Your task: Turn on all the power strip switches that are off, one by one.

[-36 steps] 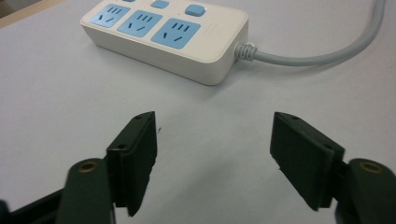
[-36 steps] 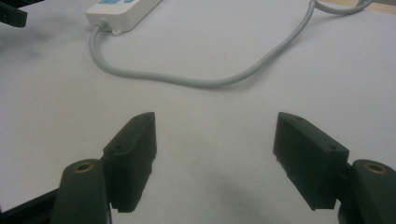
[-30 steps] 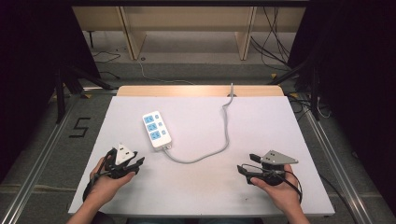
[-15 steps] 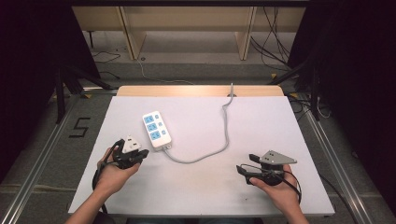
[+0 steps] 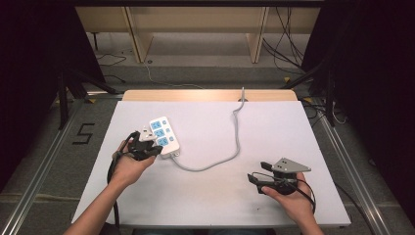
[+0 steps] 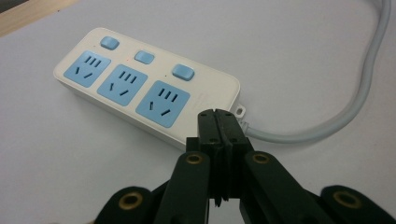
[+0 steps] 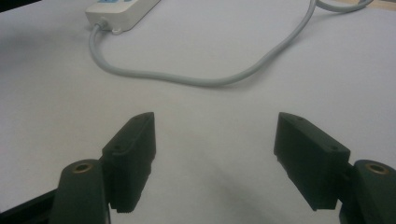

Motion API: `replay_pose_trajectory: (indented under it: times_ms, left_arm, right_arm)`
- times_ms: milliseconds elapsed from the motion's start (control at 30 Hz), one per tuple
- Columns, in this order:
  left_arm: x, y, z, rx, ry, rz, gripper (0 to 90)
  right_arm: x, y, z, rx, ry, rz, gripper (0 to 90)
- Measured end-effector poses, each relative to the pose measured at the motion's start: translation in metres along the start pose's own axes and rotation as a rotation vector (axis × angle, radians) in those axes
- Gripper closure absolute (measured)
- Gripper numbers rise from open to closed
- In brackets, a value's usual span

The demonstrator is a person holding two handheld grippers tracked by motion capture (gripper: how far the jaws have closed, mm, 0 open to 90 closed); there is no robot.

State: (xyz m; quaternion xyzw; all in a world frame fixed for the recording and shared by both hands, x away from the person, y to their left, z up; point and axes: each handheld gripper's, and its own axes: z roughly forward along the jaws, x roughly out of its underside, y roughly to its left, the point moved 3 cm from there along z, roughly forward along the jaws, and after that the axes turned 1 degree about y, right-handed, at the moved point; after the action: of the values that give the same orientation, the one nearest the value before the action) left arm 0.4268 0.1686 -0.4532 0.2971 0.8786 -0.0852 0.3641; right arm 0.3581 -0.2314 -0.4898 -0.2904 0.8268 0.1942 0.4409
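As the left hand-held gripper (image 5: 152,147) hovers just beside the near end of a white three-socket power strip (image 5: 164,135), its black jaws stand pressed together with nothing between them, their joined tips (image 6: 219,122) poised over the strip's nearest blue socket (image 6: 163,103) in the left gripper view. The strip lies flat on the white counter (image 5: 210,196), left of centre, its three blue switch buttons running along one long edge; the closest of them (image 6: 182,72) sits just beyond that nearest socket. A grey cable (image 5: 237,137) leaves the strip's near end, loops across the counter and runs off the far edge. Well apart, near the front right, the right hand-held gripper (image 5: 258,178) rests low in the person's hand with its jaws spread wide and empty, pointed across the bare surface toward the cable's curve (image 7: 201,79). The step in hand looks like an approach to the strip with the clenched tips used as a single prod, probably to press a switch. The next move would call for a short advance past the socket face, a centred, straight-down push on one button, and perhaps the right gripper steadying the strip against sliding.
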Motion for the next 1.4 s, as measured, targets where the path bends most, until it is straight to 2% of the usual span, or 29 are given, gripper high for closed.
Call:
replay_pose_trajectory:
  times_ms: [233,400,567,833,1400]
  left_arm:
    - [-0.013,0.0,0.011,0.005,0.015,0.003,89.6]
    - [-0.022,0.001,0.02,-0.001,0.027,-0.003,89.6]
    - [-0.03,0.004,0.029,-0.015,0.04,0.01,89.7]
    - [-0.041,0.009,0.046,-0.02,0.056,-0.026,89.7]
    - [-0.048,0.02,0.072,-0.037,0.123,-0.049,89.7]
  right_arm:
    - [0.0,0.0,0.0,-0.002,0.0,0.001,30.5]
    - [0.0,0.0,0.0,-0.003,0.0,0.0,30.5]
    - [0.0,0.0,0.0,-0.005,0.003,0.002,30.4]
    - [0.0,0.001,0.001,-0.006,0.003,0.001,30.4]
    - [0.0,0.001,0.001,-0.01,0.007,0.0,30.4]
